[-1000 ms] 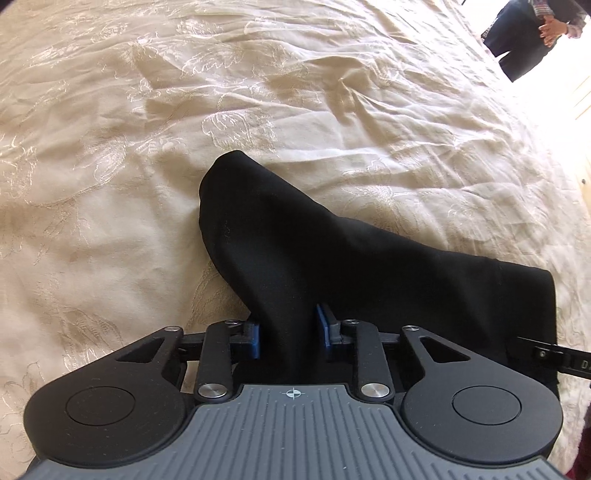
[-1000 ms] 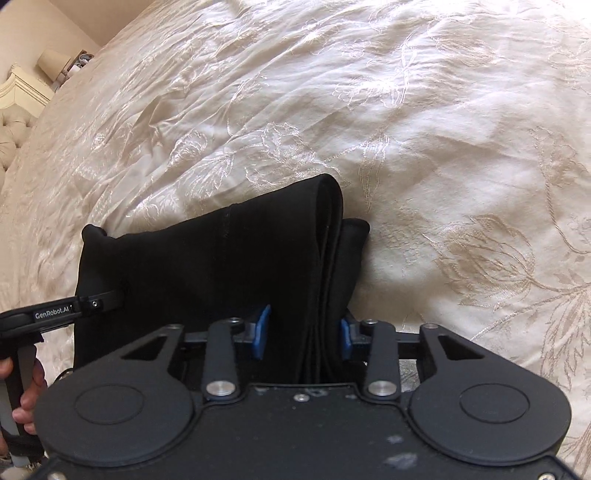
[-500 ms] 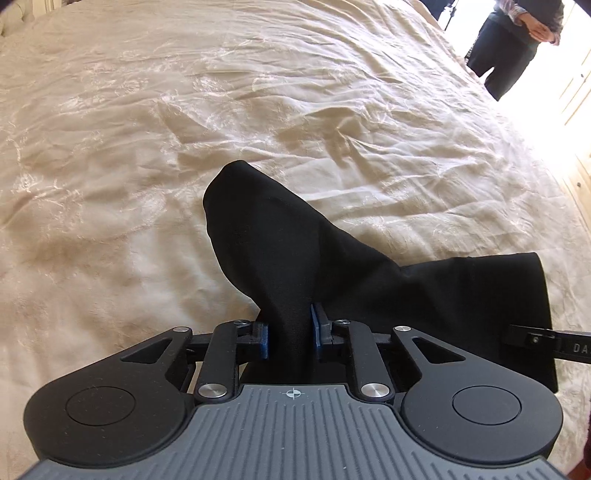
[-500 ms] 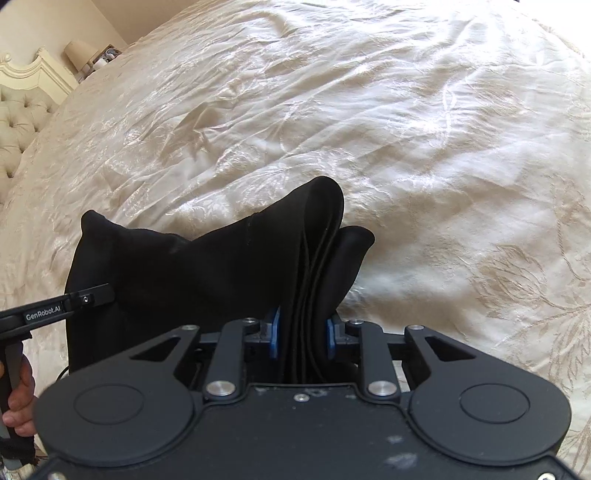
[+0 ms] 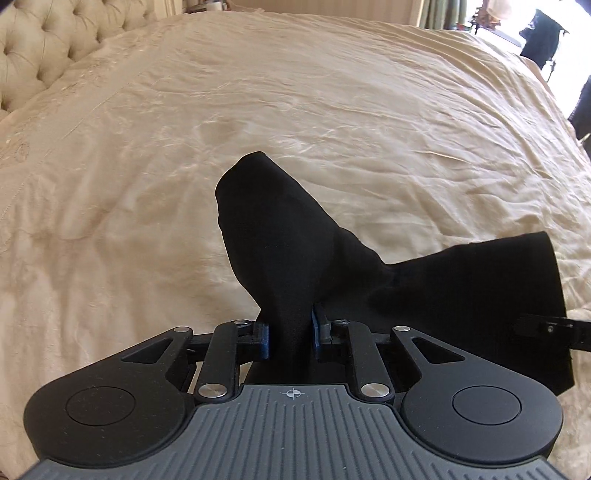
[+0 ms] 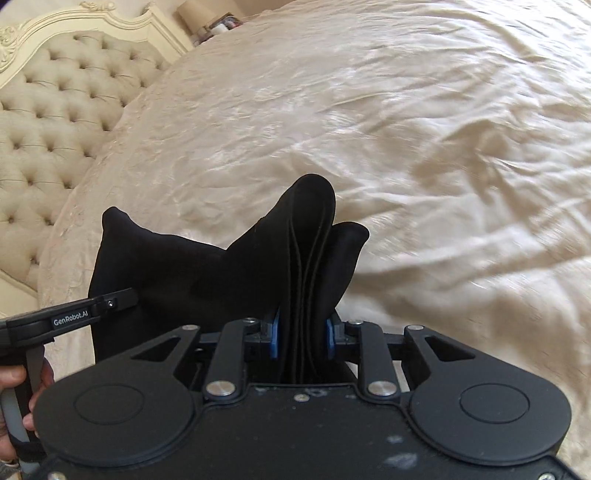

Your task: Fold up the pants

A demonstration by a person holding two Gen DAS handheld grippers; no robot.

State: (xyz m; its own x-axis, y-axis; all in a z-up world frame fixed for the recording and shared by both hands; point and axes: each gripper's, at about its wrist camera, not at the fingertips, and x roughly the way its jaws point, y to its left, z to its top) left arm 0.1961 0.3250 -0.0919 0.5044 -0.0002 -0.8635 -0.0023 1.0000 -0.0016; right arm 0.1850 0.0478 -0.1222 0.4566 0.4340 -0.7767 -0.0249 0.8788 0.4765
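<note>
bedroom, wide bed under a cream embroidered bedspread (image 5: 332, 110), creased, with a tufted cream headboard (image 6: 55, 110) at the far left in both of my wrist views; a lampshade (image 6: 192, 11) and small clutter sit beyond the headboard's carved frame in the right view. item: black pants (image 5: 280, 236), bunched and folded into several layers, held up off the bedspread between my two tools and spanning from one to the other. left gripper (image 5: 290, 334): blue pads drawn in narrow and pressing a gathered fold of the pants, the cloth rising from the jaws in a rounded peak and trailing off to the right toward the tip of my other tool at the frame edge. right gripper (image 6: 302, 338): jaws narrow, clamped on a thick stack of folded edges of the pants (image 6: 306, 240), the layers showing as parallel ridges between the pads. in the right view my left tool enters from the left edge with its grey handle held in a hand (image 6: 22, 391). the far part of the bedspread is blurred in the right view.
</note>
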